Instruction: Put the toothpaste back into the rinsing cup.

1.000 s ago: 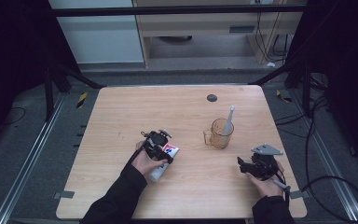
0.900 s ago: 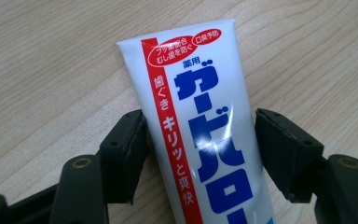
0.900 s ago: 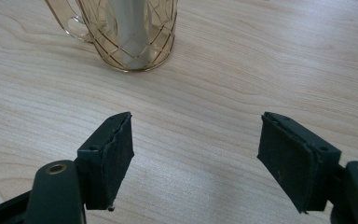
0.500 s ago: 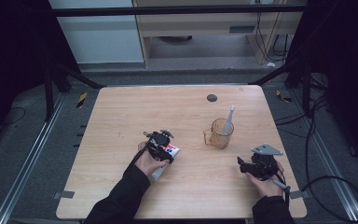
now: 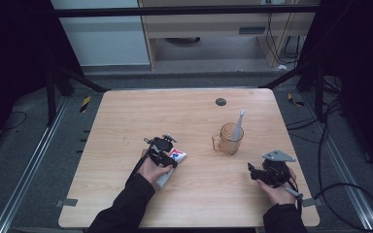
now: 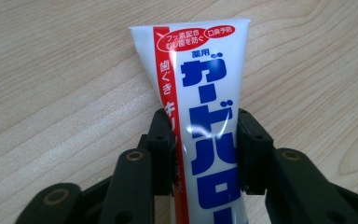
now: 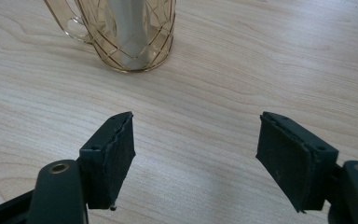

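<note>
Closing since a second ago, my left claw (image 6: 199,154) now pinches the toothpaste tube (image 6: 204,93) on the tabletop (image 5: 126,126). My right claw (image 7: 196,158) gapes empty; I should lift the tube level, without squeezing harder.

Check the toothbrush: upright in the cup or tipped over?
Near upright, slightly tilted. The toothbrush stands inside the amber cup, its top rising above the rim.

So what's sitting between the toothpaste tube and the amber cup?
Nothing: in the high view, bare wooden table runs between the toothpaste tube and the amber cup.
</note>
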The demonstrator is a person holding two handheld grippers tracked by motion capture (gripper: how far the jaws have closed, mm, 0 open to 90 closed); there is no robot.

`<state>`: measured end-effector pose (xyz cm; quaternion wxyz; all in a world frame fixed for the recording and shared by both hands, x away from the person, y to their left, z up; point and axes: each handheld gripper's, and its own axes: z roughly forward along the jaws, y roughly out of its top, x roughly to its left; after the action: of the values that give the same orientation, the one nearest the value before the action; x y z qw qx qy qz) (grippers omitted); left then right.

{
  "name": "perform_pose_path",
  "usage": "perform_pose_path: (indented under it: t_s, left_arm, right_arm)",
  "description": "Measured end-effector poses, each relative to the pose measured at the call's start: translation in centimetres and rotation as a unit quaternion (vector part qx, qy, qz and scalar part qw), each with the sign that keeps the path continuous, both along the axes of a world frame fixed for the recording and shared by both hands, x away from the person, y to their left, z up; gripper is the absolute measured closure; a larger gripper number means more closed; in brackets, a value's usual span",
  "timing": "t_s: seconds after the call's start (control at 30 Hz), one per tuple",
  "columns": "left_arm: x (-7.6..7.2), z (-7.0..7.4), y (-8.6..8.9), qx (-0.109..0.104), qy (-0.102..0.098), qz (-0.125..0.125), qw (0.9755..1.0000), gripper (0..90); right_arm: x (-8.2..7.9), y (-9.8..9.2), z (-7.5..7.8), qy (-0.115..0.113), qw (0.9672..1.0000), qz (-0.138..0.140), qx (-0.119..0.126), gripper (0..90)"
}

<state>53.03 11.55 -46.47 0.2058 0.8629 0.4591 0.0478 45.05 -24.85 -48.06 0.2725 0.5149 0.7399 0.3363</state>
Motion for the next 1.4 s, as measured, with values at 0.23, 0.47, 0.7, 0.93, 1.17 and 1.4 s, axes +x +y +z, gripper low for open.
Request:
perform_pose_path:
  t_s: [0.23,0.47,0.7,0.93,1.17,1.4]
  left_arm:
    - [-0.4,0.3,0.6,-0.007,-0.015,-0.007,0.9998,67.9]
    - [-1.2,2.3,2.4,-0.047,-0.05,-0.002,0.9976,69.1]
    - [-2.0,4.8,3.9,-0.08,-0.091,0.011,0.9925,69.3]
    - [-2.6,6.5,4.7,-0.099,-0.143,0.026,0.9844,69.3]
    - [-3.1,7.4,4.8,-0.108,-0.195,0.045,0.9736,69.4]
    - [-2.9,8.1,4.7,-0.115,-0.217,0.059,0.9676,69.4]
  right_arm:
    - [-0.2,-0.2,0.0,-0.003,1.0,0.0,-0.001,27.7]
    - [-0.2,-0.3,0.0,-0.006,1.0,-0.001,0.0,28.0]
    - [-0.3,-0.4,0.0,-0.008,1.0,0.0,0.001,28.2]
    - [-0.4,-0.4,0.0,-0.01,1.0,-0.002,0.001,28.2]
    - [-0.4,-0.4,0.0,-0.014,0.9999,-0.003,0.0,27.3]
    - [-0.4,-0.4,0.1,-0.019,0.9998,-0.006,0.002,26.6]
